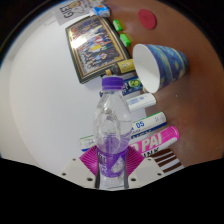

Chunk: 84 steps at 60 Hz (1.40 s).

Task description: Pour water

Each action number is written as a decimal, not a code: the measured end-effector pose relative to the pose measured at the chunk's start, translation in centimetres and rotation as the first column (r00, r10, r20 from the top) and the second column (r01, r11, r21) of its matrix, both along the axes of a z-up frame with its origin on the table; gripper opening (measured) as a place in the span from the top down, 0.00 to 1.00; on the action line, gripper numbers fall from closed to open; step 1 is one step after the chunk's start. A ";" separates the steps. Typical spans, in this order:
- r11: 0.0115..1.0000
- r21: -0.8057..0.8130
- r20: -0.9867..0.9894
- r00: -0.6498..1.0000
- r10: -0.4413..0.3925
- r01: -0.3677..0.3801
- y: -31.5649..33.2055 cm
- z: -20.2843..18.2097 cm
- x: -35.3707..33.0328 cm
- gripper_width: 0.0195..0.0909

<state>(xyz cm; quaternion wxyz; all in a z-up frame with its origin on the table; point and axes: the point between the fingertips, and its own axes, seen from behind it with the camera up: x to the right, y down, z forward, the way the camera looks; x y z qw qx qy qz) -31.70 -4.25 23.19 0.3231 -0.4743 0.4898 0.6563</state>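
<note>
A clear plastic water bottle (111, 125) with a purple label and a purple cap stands upright between my fingers. My gripper (111, 160) is shut on the bottle's lower body, with the pink pads (88, 158) pressing on both sides of it. Beyond the bottle and a little to the right lies a blue and white paper cup (160, 63), tipped so that its open mouth faces the bottle. The bottle's base is hidden by my fingers.
The white round table (40, 100) holds a dark printed book or box (97, 45) beyond the bottle, small packets (140, 100) beside the cup, and a pink and white box (150, 140) just right of my fingers. A pink disc (148, 18) lies at the far edge.
</note>
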 end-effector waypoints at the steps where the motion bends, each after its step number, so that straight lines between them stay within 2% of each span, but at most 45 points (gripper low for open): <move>1: 1.000 -0.008 -0.031 1.000 0.002 -0.002 -0.1 0.0 0.3 0.83; 7: 0.999 -0.033 -0.139 0.990 0.002 -0.006 0.7 -1.1 1.1 0.83; 19: 0.997 -0.056 -0.133 0.990 0.046 -0.054 0.3 -2.2 0.8 0.83; 29: 0.996 -0.044 0.077 0.993 0.085 -0.082 0.0 -1.9 0.7 0.83; 35: 0.996 0.001 0.302 0.950 0.081 -0.086 0.1 -0.8 1.9 0.83; 39: 0.996 0.034 0.498 0.865 0.053 -0.081 0.5 0.6 3.2 0.83; 46: 0.989 0.127 0.773 0.633 -0.050 -0.076 1.3 3.7 6.8 0.83; 53: 0.976 0.203 0.911 0.379 -0.160 -0.075 2.1 6.6 11.4 0.83; 60: 0.965 0.251 0.966 0.081 -0.245 -0.075 3.2 7.3 16.8 0.83; 66: 0.967 0.244 0.953 -0.166 -0.253 -0.072 4.6 5.5 21.7 0.83; 70: 0.970 0.231 0.928 -0.285 -0.241 -0.070 5.1 2.6 24.9 0.83; 77: 0.984 0.168 0.911 -0.371 -0.179 -0.063 6.1 -3.1 28.7 0.83; 84: 0.994 0.092 0.922 -0.371 -0.109 -0.065 6.4 -8.4 30.7 0.83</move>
